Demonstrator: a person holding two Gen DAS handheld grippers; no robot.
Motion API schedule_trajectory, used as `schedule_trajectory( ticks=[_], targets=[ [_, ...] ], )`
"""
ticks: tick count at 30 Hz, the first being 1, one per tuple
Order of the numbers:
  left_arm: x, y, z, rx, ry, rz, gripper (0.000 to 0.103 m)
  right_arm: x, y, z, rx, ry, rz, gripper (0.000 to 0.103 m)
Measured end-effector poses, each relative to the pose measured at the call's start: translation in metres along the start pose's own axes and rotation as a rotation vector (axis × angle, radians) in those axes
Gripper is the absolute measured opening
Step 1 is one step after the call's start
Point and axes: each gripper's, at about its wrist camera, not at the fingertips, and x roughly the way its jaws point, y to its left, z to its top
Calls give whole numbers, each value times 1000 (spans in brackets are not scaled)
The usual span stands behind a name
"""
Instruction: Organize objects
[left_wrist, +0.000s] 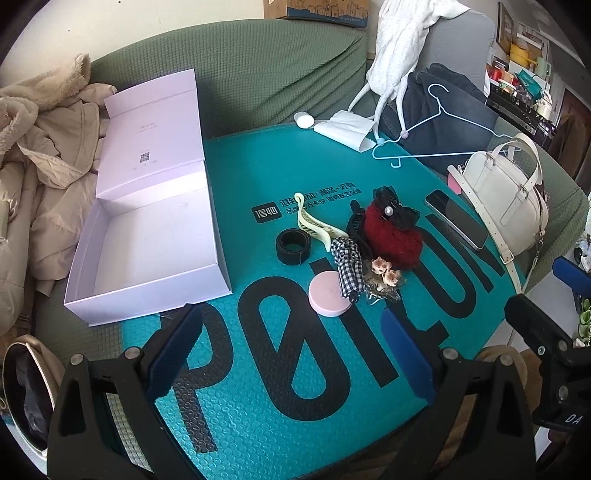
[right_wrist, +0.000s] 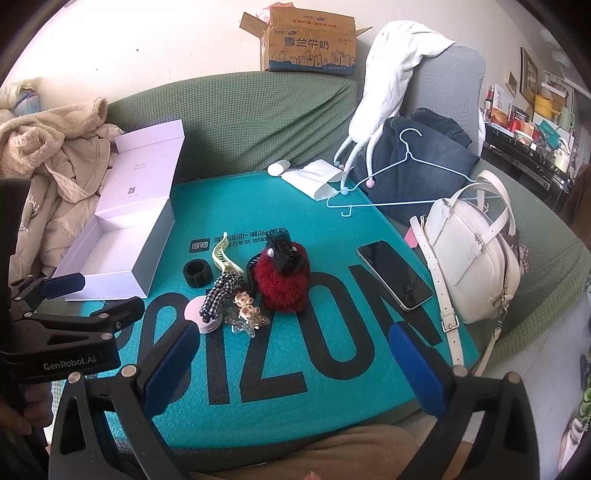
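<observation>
both grippers, left (left_wrist: 291, 354) and right (right_wrist: 293, 365), gape wide and empty over a bubbly teal mat (right_wrist: 295, 387). fuzzy red scrunchie (right_wrist: 282, 282), curved clip (right_wrist: 223, 260) lengthwise away, beside smooth open box (left_wrist: 147, 229).

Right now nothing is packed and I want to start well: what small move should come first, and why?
Probably ease the open left gripper forward toward the pink round case. The white box holds nothing, both grippers are empty, and the case is the pile's nearest piece.
</observation>
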Motion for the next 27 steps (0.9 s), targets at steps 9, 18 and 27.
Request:
schedule_trajectory(
  ticks=[9, 18, 27],
  targets=[
    [-17, 3, -5, 21, -19, 4, 97, -13, 7, -3, 2, -23, 5, 102],
    [-23, 1, -8, 34, -23, 15, 97, -19, 7, -6, 7, -40, 16, 102],
    [-1, -2, -3, 23, 8, 16, 97, -4, -5, -6, 38, -25, 37, 102]
  ],
)
